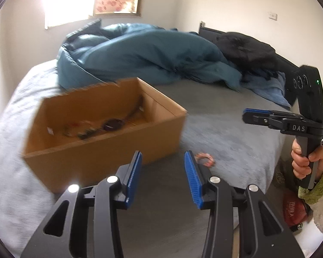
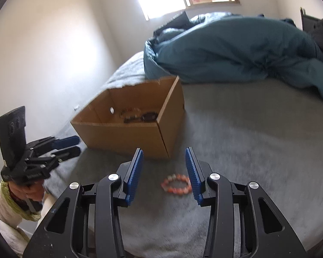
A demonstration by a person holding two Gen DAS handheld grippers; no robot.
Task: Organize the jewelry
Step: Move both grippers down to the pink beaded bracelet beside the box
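In the left wrist view we see, far left, the grey bed (image 1: pixel 204 111) cover running to the wall; on it sits the cardboard box (image 1: pixel 105 150), open-topped, w/ dark jewelry pieces (image 1: pixel 112 124) lying on its floor, blurred, so we can't tell them apart; behind the box lies a heaped teal duvet (image 1: pixel 144 53); in front, low centre, our left claw (image 1: pixel 163 179) hangs released, blue pads apart w/ nothing between them, only bed cover; just beyond its right pad, partly hidden by it, an orange bead bracelet (image 1: pixel 205 159) lies on the bed, near the box's front corner but apart from it; further right the right claw (image 1: pixel 249 115) shows side-on above the bed edge, held by a hand (image 1: pixel 305 161) in a green-cuffed fleece sleeve.

In the right wrist view we see, far left, the left claw (image 2: pixel 72 145) beside the box's near-left corner, pads apart; then the box (image 2: pixel 122 135) w/ a pale bead loop (image 2: pixel 129 112) and a dark piece (image 2: pixel 149 116) inside; then our right claw (image 2: pixel 164 169), released, nothing gripped; the bracelet (image 2: pixel 176 185) lies flat on the bed (image 2: pixel 258 139) below and between its pads, closer to the right pad, which covers its right edge; whether they touch we can't tell; duvet (image 2: pixel 236 47) at back right.
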